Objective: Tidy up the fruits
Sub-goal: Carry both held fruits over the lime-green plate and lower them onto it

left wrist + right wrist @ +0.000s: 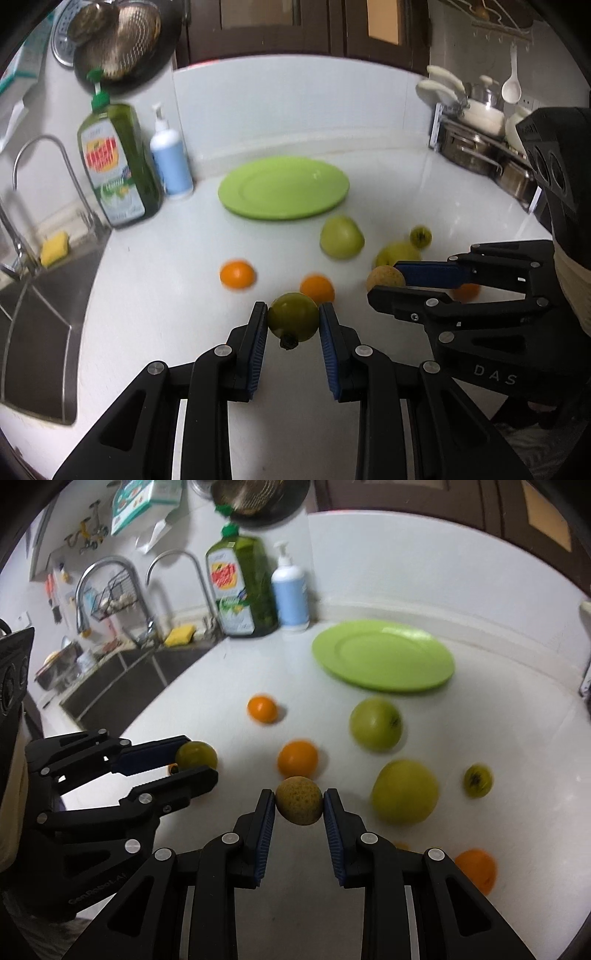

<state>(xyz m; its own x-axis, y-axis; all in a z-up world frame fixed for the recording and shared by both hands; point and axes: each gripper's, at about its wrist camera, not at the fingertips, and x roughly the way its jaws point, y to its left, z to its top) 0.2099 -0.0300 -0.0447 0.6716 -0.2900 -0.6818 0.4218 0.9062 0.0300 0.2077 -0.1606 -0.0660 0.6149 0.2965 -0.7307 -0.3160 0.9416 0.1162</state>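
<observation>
Your left fingers [293, 325] clamp a green fruit [293, 316], right fingers [299, 803] a tan fruit [299, 800]; oranges [317, 288] and apples [341, 237] lie ahead before the plate [283, 187].

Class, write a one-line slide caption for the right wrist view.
Right tool grips a tan speckled fruit above the white counter, loose fruit and a green plate beyond.

Glossy white countertop [155, 295], smooth green plate [283, 186], matt black jaws with ribbed blue pads [330, 350].
</observation>
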